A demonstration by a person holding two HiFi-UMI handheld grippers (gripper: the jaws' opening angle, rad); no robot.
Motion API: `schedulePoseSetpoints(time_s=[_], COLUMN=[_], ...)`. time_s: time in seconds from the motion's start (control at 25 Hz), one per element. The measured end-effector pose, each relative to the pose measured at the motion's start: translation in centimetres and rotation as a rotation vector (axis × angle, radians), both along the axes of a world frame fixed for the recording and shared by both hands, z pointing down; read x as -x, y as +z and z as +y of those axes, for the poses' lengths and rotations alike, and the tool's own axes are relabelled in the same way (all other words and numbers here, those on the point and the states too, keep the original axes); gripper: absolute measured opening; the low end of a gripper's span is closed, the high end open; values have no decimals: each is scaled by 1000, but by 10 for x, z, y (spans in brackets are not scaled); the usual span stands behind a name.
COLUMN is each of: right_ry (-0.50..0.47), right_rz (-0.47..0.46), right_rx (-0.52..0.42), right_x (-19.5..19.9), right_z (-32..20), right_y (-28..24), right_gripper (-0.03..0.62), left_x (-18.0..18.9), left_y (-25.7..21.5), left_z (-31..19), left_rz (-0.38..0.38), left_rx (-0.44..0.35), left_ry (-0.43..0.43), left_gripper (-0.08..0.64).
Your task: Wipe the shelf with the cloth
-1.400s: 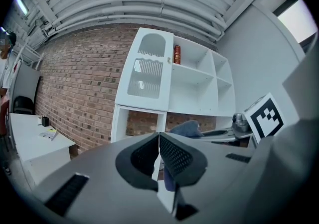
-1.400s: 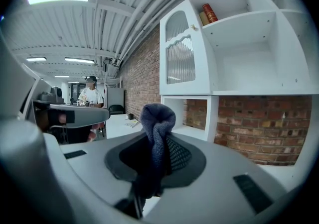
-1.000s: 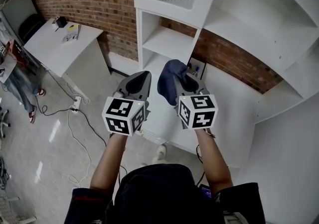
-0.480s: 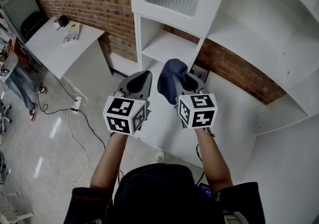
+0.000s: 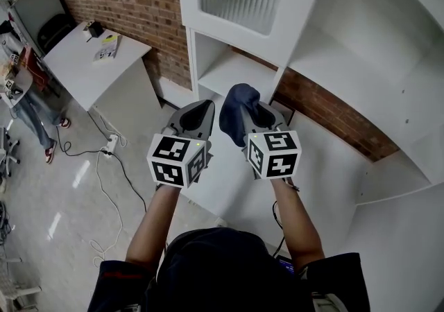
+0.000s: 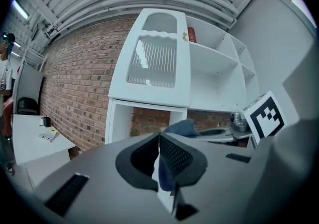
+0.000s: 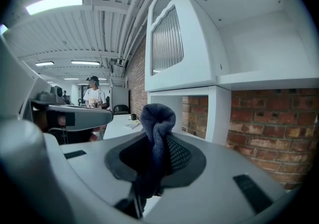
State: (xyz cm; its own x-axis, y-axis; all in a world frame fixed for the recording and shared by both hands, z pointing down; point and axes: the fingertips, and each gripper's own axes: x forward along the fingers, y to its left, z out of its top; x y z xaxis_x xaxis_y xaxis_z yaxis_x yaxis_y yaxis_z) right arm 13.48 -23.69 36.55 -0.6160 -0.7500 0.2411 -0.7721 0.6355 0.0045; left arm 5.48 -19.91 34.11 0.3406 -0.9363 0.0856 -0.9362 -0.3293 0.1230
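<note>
While the right gripper (image 7: 158, 154) clamps a bunched blue cloth (image 7: 157, 117) between its jaws before the white shelf (image 5: 239, 68) (brick wall (image 5: 132, 5) behind), the left gripper (image 6: 159, 141) has its jaws pressed together, empty.

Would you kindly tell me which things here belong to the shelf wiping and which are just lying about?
For the job: blue cloth, right gripper shut on it, white shelf unit.
Just about: left gripper (shut, empty), white desk, floor cables.
</note>
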Motion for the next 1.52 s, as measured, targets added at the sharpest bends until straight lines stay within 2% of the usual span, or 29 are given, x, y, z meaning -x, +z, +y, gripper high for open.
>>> schedulePoseSetpoints(time_s=[0.48, 0.8, 1.52], right_ry=[-45, -31, 127], right_rz=[-37, -42, -7], right_rx=[17, 19, 31], right_x=[-5, 0, 28], right_z=[-17, -21, -53], right_y=[5, 5, 8], right_gripper=[83, 83, 83], left_x=[-13, -6, 28], left_y=[10, 9, 10], left_z=[-14, -18, -58], left_rz=[-18, -19, 0], left_rx=[31, 32, 40], left_ry=[-26, -16, 138], left_gripper=[17, 17, 17])
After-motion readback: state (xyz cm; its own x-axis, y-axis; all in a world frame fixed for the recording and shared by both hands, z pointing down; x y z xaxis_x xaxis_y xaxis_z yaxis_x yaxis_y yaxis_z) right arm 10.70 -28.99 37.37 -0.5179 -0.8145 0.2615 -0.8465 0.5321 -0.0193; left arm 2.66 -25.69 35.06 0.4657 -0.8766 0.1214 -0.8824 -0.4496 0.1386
